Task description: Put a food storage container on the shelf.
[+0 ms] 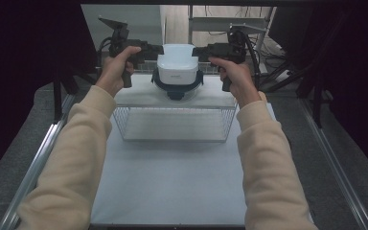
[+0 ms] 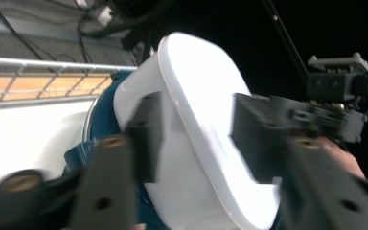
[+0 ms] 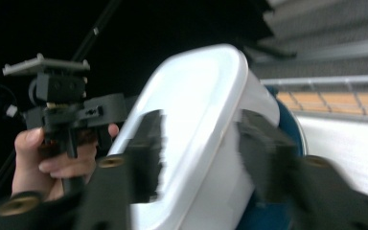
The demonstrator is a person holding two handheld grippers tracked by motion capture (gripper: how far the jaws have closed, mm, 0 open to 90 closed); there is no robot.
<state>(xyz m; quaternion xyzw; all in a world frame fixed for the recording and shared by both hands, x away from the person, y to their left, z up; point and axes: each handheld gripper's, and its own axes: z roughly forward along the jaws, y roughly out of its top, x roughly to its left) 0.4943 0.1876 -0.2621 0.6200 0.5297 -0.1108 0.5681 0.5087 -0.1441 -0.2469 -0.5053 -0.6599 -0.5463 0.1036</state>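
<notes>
We judged the placing done: the white box (image 1: 176, 64), smooth rounded plastic on a dark blue base (image 1: 177, 87), sat on the white shelf (image 1: 139, 98) above the wire basket (image 1: 172, 124). Our left gripper (image 1: 159, 49) and right gripper (image 1: 195, 51) flanked it, jaws apart, pads seemingly clear; withdrawing remained.

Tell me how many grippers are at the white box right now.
2. The left gripper is at the left side of the white box, the right gripper at its right side, each with jaws astride an edge.
</notes>
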